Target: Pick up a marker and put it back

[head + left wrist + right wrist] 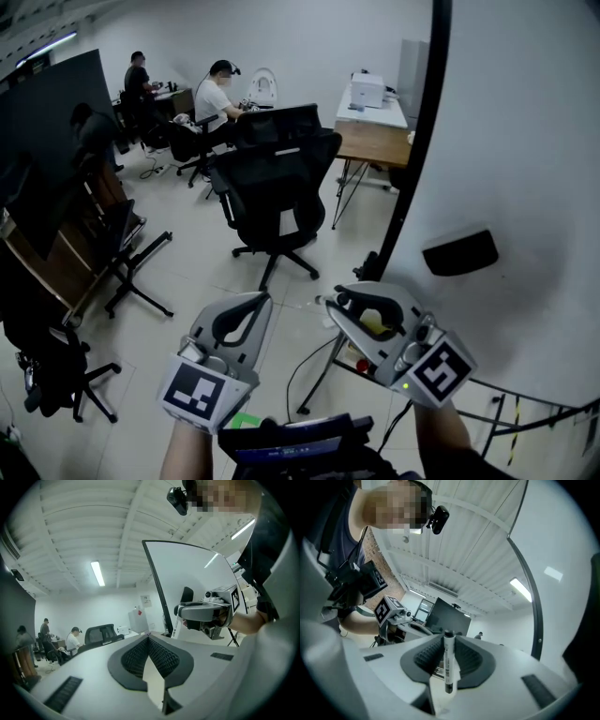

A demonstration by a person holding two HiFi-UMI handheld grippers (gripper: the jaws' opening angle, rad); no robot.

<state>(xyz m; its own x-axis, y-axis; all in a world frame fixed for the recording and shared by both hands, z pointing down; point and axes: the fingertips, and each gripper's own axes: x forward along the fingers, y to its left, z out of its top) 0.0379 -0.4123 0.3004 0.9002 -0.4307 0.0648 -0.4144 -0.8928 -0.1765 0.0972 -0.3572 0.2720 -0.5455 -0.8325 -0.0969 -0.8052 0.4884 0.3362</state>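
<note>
A: Firstly, head view?
B: Grey left gripper (255,305), left of the tall white whiteboard (506,141); grey right gripper (339,302) nearer it.
A: Left gripper view?
B: Jaws closed together, empty; apparently idle.
A: Right gripper view?
B: Clamped on white, dark-ended marker pen (449,660), upright between the pads, clear of the whiteboard; probably awaiting return.

Black office chair (277,202) is being borne by the floor (187,272). White printer (367,90) is being carried by a wooden surface (373,142). A far desk is being occupied by a seated person (214,101).
</note>
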